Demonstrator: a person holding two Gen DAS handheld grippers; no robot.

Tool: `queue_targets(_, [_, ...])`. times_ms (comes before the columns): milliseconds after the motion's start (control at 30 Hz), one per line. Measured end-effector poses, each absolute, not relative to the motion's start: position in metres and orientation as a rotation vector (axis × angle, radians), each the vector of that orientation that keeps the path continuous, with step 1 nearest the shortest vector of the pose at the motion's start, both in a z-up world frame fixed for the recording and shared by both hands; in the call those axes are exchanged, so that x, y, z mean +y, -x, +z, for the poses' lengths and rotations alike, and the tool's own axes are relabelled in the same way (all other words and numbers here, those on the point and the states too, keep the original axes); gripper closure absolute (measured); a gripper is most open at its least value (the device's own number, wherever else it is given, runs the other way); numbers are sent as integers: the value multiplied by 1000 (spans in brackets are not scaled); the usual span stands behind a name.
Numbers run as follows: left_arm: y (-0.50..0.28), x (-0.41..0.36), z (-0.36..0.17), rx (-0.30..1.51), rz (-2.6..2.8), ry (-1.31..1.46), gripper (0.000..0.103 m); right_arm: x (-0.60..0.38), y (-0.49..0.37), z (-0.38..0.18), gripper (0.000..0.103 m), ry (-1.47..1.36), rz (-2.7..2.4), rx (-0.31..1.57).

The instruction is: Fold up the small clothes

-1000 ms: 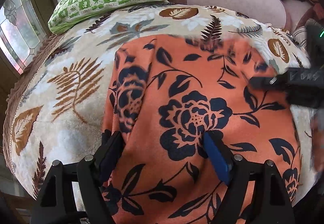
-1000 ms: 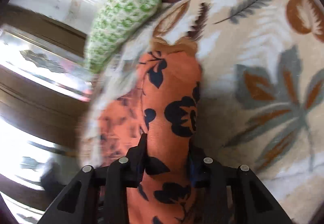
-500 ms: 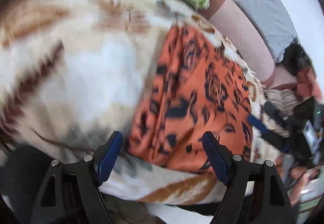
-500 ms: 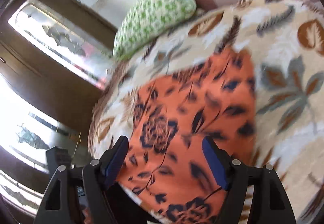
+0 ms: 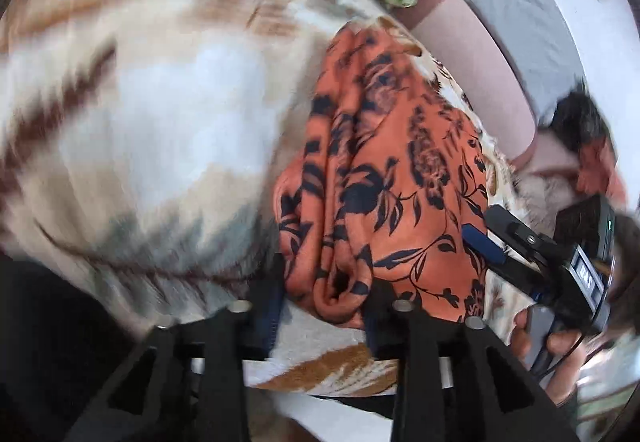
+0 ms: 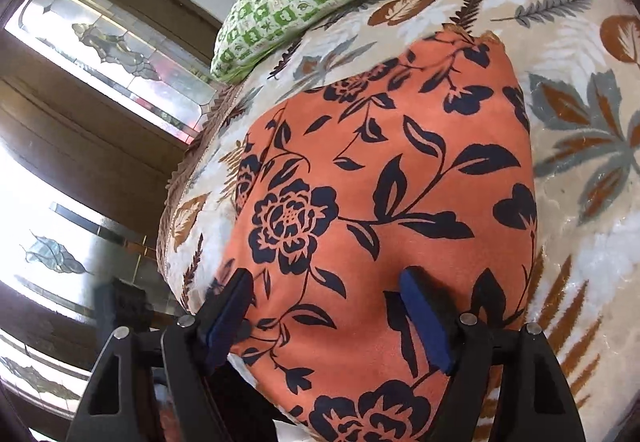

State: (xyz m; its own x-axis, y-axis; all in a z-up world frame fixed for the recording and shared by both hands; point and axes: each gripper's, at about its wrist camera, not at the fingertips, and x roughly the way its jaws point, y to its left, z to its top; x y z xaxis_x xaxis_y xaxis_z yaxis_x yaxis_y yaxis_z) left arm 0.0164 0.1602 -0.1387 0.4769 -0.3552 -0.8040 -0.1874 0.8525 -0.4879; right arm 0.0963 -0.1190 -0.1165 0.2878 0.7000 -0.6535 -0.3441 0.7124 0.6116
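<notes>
An orange garment (image 6: 384, 202) with a dark navy flower print lies flat on a leaf-patterned blanket (image 6: 580, 146). In the left wrist view its near edge (image 5: 336, 282) is bunched into ridges between my left gripper's fingers. My left gripper (image 5: 324, 306) is closing, and its pads press the bunch from both sides. My right gripper (image 6: 328, 318) stands open just above the garment's near part, with cloth lying under the gap and not pinched. The right gripper (image 5: 486, 230) also shows at the garment's far edge in the left wrist view, held by a person's hand (image 5: 536, 338).
A green patterned pillow (image 6: 296, 2) lies at the head of the bed beside a pink bolster (image 5: 472, 62). Wooden doors with leaded glass panels (image 6: 108, 42) stand just past the bed's left edge. Blanket is bare to the right of the garment.
My left gripper swung round to the garment's edge and narrowed onto a bunch of cloth. My right gripper let go of the fold it held, opened wide and drew back; the garment now lies spread.
</notes>
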Motion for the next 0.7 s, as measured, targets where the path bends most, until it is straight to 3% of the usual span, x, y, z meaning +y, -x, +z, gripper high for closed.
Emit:
queue_targets(33, [-16,160,-126,1048,-107,537,56,-120,-98,-117,22,-395,727,1073])
queue_targets(100, [-19,165,-101,961,-109,522,33,-121,-98,-118,22,-408,733,1075])
queue_targets(167, [-37,166,-82,890,-100,471,19,-122,-97,-118,22,-408,739,1072])
queue_targets(400, [-152,165,-121,1034,-194,364,18,-130,-96,-120,21,-449,762,1063])
queue_targets(433, [-171,163,-133,1075,-199,373,20,-132,-96,-121,21,-461,766,1061])
queue_targets(467, [-180,163,-140,1102,-187,393,28,-133,-96,-122,21,-466,771,1059])
queue_targets(500, [-188,164,-147,1133,-205,441,55,-134,-96,-122,21,-467,774,1058])
queue_targets(567, [-184,165,-137,1119,-215,460,75,-135,-96,-122,21,-466,783,1058])
queue_targets(633, [-174,162,-125,1058,-218,439,77,-136,-96,-123,21,-469,791,1058])
queue_targets(700, [-179,171,-156,1115,-191,489,72,-138,-96,-125,21,-488,798,1054])
